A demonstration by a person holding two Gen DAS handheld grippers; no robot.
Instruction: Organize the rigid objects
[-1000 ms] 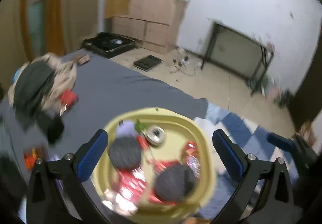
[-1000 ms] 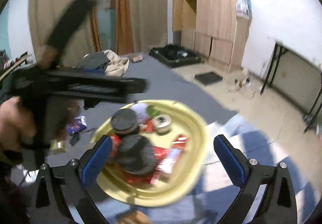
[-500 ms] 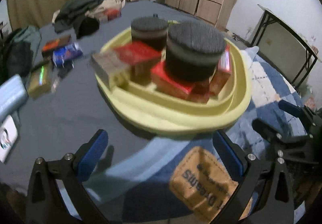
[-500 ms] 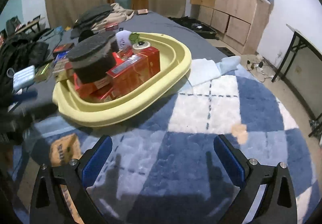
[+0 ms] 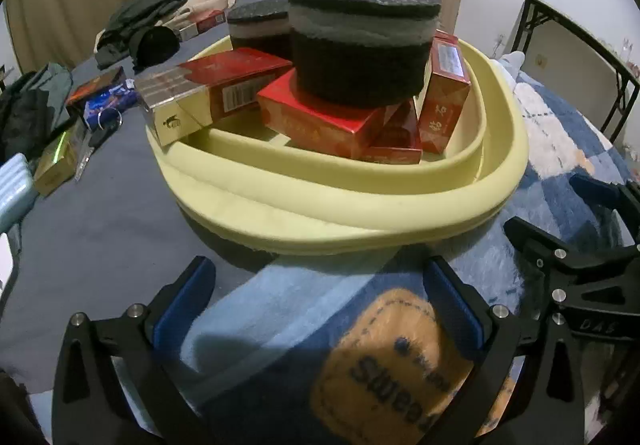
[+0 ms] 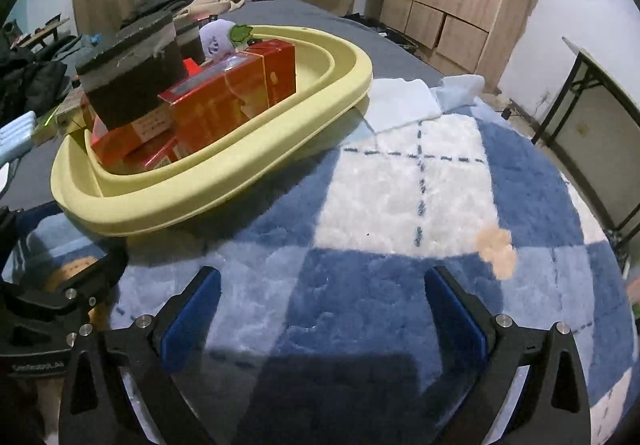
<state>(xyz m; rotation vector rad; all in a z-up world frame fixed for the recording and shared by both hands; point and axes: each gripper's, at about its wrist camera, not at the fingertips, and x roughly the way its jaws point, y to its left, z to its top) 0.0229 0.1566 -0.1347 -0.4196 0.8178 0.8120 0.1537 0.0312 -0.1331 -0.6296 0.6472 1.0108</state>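
Rigid objects sit heaped in a yellow basin [image 5: 360, 205]: red cartons [image 5: 332, 121], a gold-ended carton [image 5: 176, 105] overhanging the rim, and two dark round tins [image 5: 362, 45] stacked on top. Basin rests on a bed, half on the grey sheet [image 5: 100, 213], half on the blue-and-white plush blanket [image 6: 412, 173]. More small boxes and keys [image 5: 96, 125] lie loose on the sheet to the left of the basin, beside a clothes pile [image 5: 144, 21].

Left gripper [image 5: 320, 309] hangs low just before the basin rim, jaws spread, nothing between them. Right gripper [image 6: 320, 309] over bare blanket, jaws spread, also empty.

We judge this an approach step, no pick yet begun. Next move likely calls for choosing one item; the top tin or overhanging carton look easiest. Watch the stack, it looks ready to topple.
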